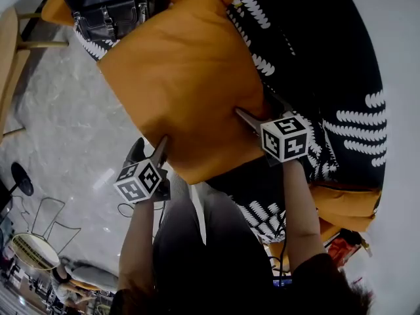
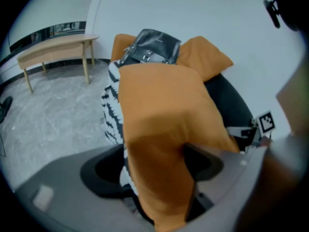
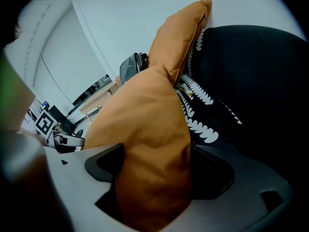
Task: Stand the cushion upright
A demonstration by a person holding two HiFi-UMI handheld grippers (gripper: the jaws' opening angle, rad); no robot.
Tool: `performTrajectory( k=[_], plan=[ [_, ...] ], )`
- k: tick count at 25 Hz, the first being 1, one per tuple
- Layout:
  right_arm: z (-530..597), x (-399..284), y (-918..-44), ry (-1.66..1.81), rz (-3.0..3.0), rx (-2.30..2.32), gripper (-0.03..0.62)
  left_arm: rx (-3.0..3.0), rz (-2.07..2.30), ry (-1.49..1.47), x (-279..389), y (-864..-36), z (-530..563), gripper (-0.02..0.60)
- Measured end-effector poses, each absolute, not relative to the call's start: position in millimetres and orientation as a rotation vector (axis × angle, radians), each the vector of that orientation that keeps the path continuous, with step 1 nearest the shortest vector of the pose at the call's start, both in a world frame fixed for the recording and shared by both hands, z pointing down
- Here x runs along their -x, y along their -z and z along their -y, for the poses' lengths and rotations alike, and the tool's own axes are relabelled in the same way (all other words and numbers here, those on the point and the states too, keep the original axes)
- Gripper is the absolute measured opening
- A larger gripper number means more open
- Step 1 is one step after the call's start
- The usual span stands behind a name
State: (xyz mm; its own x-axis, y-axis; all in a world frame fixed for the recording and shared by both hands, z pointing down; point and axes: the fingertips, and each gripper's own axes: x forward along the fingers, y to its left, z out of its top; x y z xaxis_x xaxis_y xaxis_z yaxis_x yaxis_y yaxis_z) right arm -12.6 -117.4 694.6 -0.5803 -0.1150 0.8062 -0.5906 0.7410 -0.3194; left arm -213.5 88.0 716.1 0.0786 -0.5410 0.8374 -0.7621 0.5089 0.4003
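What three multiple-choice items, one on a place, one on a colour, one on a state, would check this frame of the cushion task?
1. Where is the black bag? A) on the chair, beyond the cushion B) on the floor C) on the wooden bench
2. What colour is that cushion? A) blue B) orange C) green
3. How do the left gripper's jaws stand? A) shut on nothing B) shut on the bag C) apart, the cushion's corner between them

1 A: the bag sits on the chair past the cushion's far edge.
2 B: its cover is plain orange.
3 C: the left gripper view shows both jaws wide, the corner between them.
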Motion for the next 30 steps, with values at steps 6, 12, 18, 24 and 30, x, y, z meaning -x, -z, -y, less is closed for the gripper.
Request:
performTrajectory(
  k=[6, 12, 18, 24, 30],
  plan=[
    [116, 15, -712, -0.792, 2.08, -0.514, 0.41, -1.132, 1.567, -0.183, 214, -730, -87, 0.42],
    [115, 18, -717, -0.79, 2.06, -0.489, 0.408, -1.165, 1.534, -0.189, 211, -739, -80, 0.417],
    [110, 21, -714, -0.77, 2.059, -0.48, 0.37, -1.212, 1.444, -0.187, 206, -741, -71, 0.373],
    [103, 23, -704, -0.659, 2.062, -0.486, 0.271, -1.217, 1.435, -0.229, 201, -734, -68, 0.302],
    [99, 27, -692, -0.535, 2.079, -0.509, 0.147, -1.224, 1.457, -0.284, 198, -724, -65, 0.222]
  ],
)
